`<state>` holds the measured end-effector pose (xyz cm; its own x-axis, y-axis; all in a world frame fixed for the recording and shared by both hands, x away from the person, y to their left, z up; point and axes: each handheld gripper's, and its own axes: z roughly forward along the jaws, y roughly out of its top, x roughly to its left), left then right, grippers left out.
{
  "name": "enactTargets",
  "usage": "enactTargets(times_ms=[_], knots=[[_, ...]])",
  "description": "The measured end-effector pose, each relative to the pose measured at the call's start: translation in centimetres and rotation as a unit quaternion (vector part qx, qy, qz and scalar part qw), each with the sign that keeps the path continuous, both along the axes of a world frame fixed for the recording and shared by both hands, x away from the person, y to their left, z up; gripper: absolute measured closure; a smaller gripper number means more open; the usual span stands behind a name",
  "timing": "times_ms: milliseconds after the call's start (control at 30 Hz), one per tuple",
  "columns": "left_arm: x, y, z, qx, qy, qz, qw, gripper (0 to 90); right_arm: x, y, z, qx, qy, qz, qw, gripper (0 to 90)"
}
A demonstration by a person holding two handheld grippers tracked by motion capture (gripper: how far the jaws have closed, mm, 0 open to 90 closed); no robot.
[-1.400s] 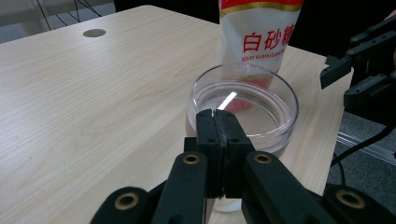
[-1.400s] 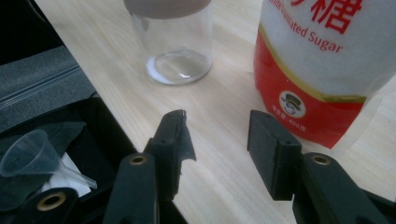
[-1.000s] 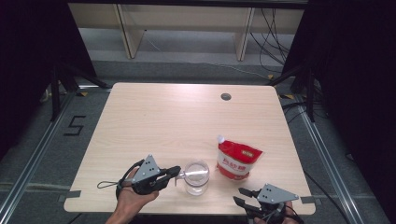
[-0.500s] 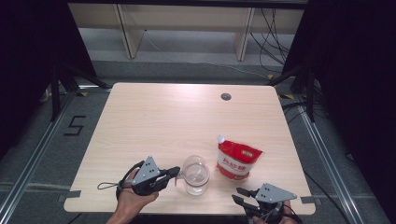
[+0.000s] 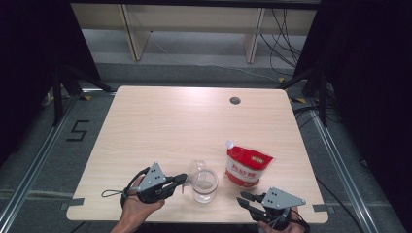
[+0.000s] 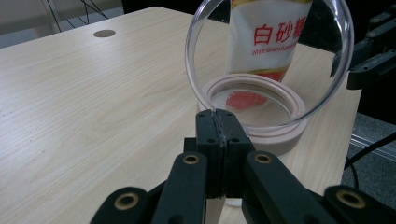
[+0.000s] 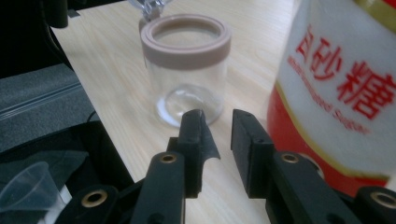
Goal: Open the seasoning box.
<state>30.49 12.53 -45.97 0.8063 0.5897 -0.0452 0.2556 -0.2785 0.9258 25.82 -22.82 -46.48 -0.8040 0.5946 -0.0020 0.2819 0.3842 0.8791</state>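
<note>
My left hand-held gripper (image 5: 183, 178) is pinched tight on the edge of the clear lid (image 6: 268, 60), which stands swung up on edge above the jar (image 5: 204, 185). It has kept that clamp through the last second, and the hand has not shifted. In the left gripper view the lid rises at twelve o'clock from the jaw tips, with the jar's pink rim (image 6: 254, 109) open just beyond and the sugar bag (image 6: 268, 35) seen through the plastic.

The change is on the right. My right hand-held gripper (image 5: 241, 198) has just been closing its jaws: a second ago they were spread wider, now they stand narrow with nothing between them. In the right gripper view the jar (image 7: 186, 70) sits at about eleven o'clock ahead of the tips and the sugar bag (image 7: 341, 84) looms at two o'clock, neither touched.

From the high view, the jar stands near the front edge of the tabletop (image 5: 170, 126), with the bag (image 5: 247, 165) just beside it at two o'clock.

I read this as the jar now open and held open, and the right side free to go for the bag so I can pour.
</note>
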Motion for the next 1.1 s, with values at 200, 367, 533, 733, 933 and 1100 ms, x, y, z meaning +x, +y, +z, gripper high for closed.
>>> enactTargets(times_ms=[200,367,533,733,933,1100], knots=[[0.0,0.0,0.0,0.001,0.0,-0.001,1.0,88.1,0.8,2.0,0.8,0.006,-0.019,0.026,0.9995,81.8],[-0.1,-0.1,-0.1,-0.009,0.011,0.006,0.9999,88.2,1.5,3.3,1.0,0.013,-0.024,0.03,0.9992,85.1],[-0.1,-0.1,-0.1,-0.009,0.011,0.008,0.9999,88.2,2.4,4.9,1.5,0.02,-0.036,0.051,0.9978,88.6],[-0.2,-0.1,-0.1,-0.009,0.01,0.008,0.9999,88.2,3.1,6.3,1.7,0.028,-0.041,0.065,0.9966,90.0],[-0.2,-0.1,-0.1,-0.011,0.011,0.009,0.9998,88.0,3.5,7.5,2.2,0.027,-0.043,0.08,0.9955,90.0],[-0.1,0.0,-0.1,-0.01,0.008,0.008,0.9999,86.9,3.4,8.3,2.5,0.036,-0.051,0.084,0.9945,90.0]])
